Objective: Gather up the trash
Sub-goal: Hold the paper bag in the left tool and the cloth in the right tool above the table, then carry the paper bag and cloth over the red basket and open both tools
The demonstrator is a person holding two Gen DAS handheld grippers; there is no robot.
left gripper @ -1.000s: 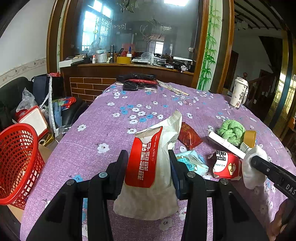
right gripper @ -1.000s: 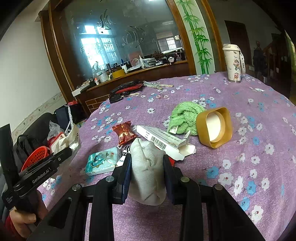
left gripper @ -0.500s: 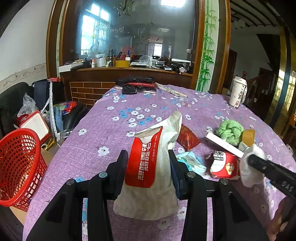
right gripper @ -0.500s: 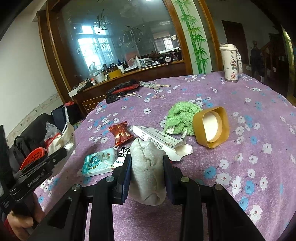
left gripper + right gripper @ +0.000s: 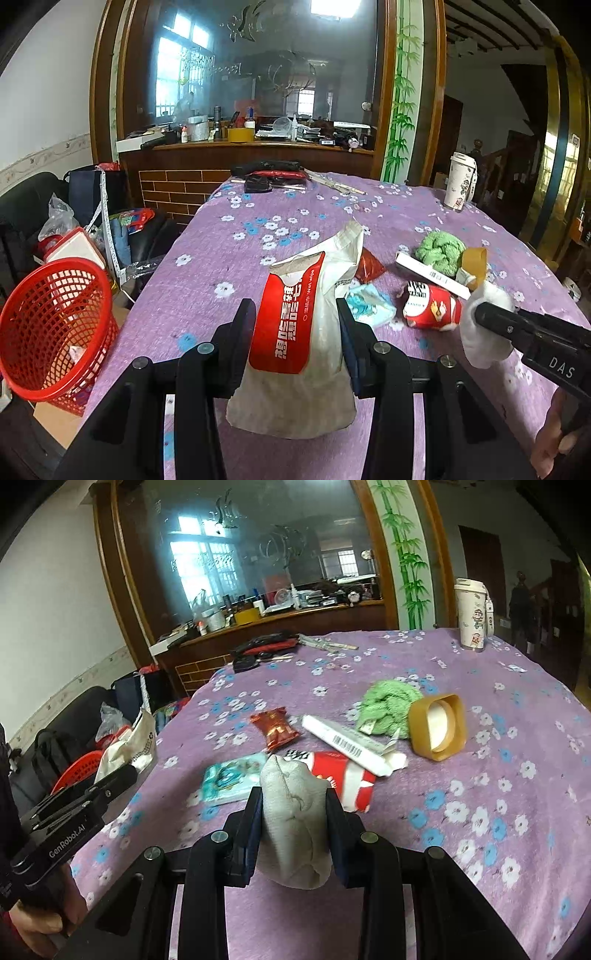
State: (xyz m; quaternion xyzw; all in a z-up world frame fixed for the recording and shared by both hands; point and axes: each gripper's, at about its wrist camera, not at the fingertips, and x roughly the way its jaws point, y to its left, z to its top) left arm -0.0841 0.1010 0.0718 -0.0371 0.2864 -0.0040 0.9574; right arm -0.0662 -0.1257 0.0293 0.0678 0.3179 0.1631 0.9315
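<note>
My left gripper is closed on a white wet-wipe pack with a red label; both pads press its sides and it hangs clear above the near left part of the desk. My right gripper is clamped on a crumpled off-white wad, pinched between its two pads and held off the cloth near the middle of the near edge.

Just beyond the wad, on the purple flowered cloth, lies a red and white wrapper, partly hidden behind it. A pale blue-green wipe packet lies flat just to the left of that, and a dark red snack packet sits a little further toward the far edge. A long white carton with a barcode lies at a slant across the red wrapper's far side, its end close to a green fuzzy cloth. A tan square-cornered tub lies on its side beside the green cloth, mouth toward me.

Toward the far right corner a white tumbler with cartoon stickers stands upright. At the far edge lie black and red items I can't identify.

Off the desk's left edge, lower down, stands a red mesh basket, with bags and boxes piled behind it.
</note>
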